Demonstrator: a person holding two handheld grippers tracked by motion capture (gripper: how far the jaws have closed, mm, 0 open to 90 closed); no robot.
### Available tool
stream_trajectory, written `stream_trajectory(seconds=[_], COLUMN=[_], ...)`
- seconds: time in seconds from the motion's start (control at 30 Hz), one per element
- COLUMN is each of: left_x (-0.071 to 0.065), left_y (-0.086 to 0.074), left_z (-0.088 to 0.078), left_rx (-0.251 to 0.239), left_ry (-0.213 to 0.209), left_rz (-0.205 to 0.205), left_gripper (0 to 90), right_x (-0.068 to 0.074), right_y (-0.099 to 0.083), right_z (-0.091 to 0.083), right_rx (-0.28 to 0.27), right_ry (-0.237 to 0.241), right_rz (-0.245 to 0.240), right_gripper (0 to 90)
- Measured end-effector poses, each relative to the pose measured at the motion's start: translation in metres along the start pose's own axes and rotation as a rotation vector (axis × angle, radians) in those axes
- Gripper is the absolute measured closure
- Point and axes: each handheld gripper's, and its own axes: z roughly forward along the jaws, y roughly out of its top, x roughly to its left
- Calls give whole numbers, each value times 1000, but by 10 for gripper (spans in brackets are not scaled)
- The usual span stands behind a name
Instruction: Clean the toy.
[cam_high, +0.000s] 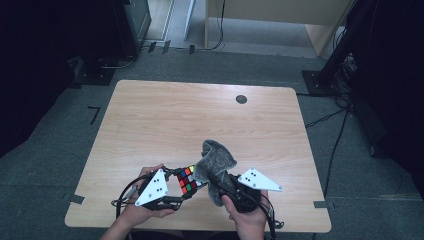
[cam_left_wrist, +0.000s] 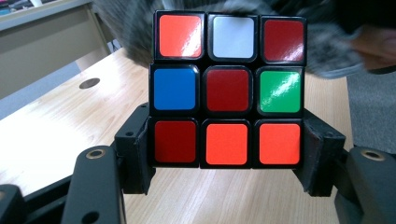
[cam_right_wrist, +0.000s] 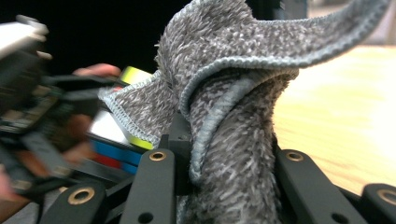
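Your left gripper (cam_left_wrist: 227, 161) is pinching the cube (cam_left_wrist: 229, 88) by its lowest layer, one jaw pressed on each side, so most of the cube stands clear above the grip. Your right gripper (cam_right_wrist: 229, 163) is clamped on a bunched grey cloth (cam_right_wrist: 233, 107), which rises from between the jaws and folds over towards the cube. In the high view both are held above the near edge of the table (cam_high: 165, 115), the cloth (cam_high: 215, 165) touching the cube (cam_high: 187, 180) on its right side.

The risk I see is the shallow hold: if you rub hard with the cloth near the cube's top, the push could lever it out of the jaws or twist a layer round. A loose fold could also snag on a corner and drag the cube sideways. Keep the strokes light and close to the gripped layer.

The cube has no long axis. In the left gripper view one face squarely meets the camera, red centre, rows level, with its gripped layer lowest.
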Motion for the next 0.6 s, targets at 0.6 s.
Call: stream_trajectory(seconds=[0.6], left_x=[4], left_y=[-4], left_z=[3], left_rx=[32], left_ry=[-9], left_rz=[-8], left_gripper=[344], right_x=[4], right_y=[-1], right_z=[0], right_rx=[-15], right_ry=[27], right_rz=[-1], right_gripper=[704])
